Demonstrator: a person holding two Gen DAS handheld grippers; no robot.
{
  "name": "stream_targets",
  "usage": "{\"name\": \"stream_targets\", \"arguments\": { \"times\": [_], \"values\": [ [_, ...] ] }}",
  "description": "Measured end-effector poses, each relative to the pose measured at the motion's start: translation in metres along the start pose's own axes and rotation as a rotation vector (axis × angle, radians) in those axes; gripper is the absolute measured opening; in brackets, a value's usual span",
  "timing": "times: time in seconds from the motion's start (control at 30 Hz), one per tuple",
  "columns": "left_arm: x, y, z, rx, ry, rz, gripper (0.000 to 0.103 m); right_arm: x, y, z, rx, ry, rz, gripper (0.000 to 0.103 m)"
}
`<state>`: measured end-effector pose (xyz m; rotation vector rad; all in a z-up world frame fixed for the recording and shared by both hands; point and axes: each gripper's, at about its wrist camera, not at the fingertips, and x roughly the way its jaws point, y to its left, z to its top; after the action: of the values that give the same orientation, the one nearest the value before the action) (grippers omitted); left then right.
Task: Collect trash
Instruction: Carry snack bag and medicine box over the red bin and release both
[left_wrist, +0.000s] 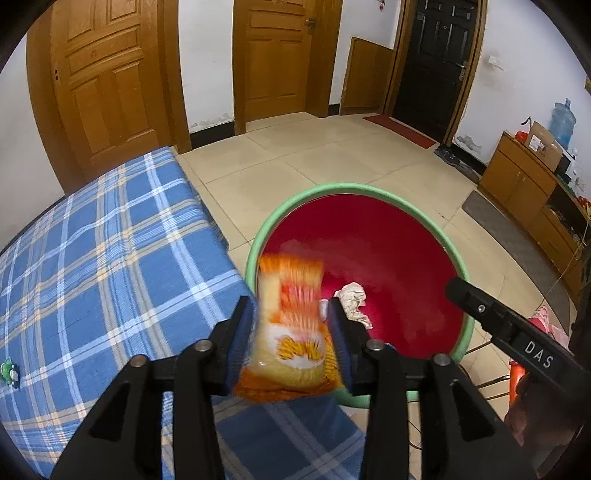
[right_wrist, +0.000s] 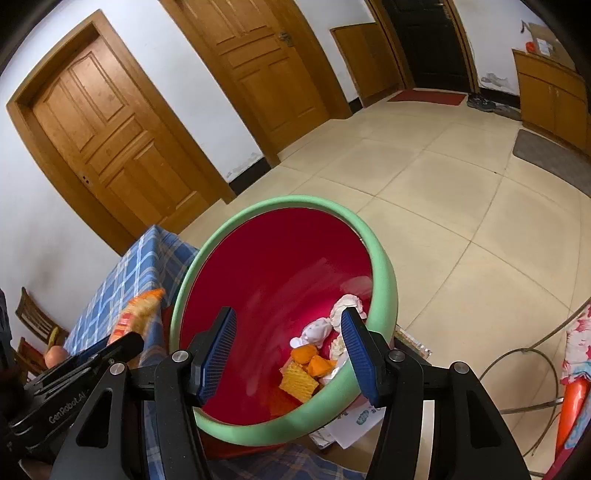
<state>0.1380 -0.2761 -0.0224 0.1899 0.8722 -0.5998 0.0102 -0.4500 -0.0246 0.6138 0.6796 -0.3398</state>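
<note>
My left gripper (left_wrist: 291, 332) is shut on an orange and yellow snack packet (left_wrist: 291, 325), blurred, held over the near left rim of the red bin with a green rim (left_wrist: 291, 206). Crumpled white paper (left_wrist: 352, 299) lies inside the bin. In the right wrist view my right gripper (right_wrist: 290, 350) is open and empty, its fingers straddling the bin's near rim (right_wrist: 384, 288). Inside lie white paper wads (right_wrist: 332, 321), orange peel pieces (right_wrist: 314, 360) and a yellow wrapper (right_wrist: 297, 382). The snack packet (right_wrist: 138, 314) and the left gripper (right_wrist: 122, 347) show at the left.
A table with a blue plaid cloth (left_wrist: 92, 266) is at the left, with a small green toy (left_wrist: 9, 373) on it. Tiled floor (left_wrist: 295, 155) lies beyond. Wooden doors (left_wrist: 107, 81) line the far wall; a wooden cabinet (left_wrist: 524, 181) is at the right. Papers (right_wrist: 354, 424) lie under the bin.
</note>
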Motion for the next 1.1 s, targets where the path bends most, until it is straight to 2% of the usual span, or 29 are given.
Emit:
{"name": "stream_targets", "arguments": {
  "times": [0.07, 0.53, 1.1],
  "values": [
    [-0.001, -0.002, 0.001, 0.003, -0.007, 0.006, 0.055, -0.001, -0.002, 0.000, 0.005, -0.002, 0.000, 0.061],
    [-0.012, 0.006, -0.002, -0.022, -0.018, 0.020, 0.055, -0.005, 0.005, 0.002, -0.005, -0.015, 0.009, 0.061],
    [-0.046, 0.051, -0.020, -0.128, -0.048, 0.094, 0.055, -0.016, 0.043, -0.009, -0.076, -0.004, 0.064, 0.061]
  ]
}}
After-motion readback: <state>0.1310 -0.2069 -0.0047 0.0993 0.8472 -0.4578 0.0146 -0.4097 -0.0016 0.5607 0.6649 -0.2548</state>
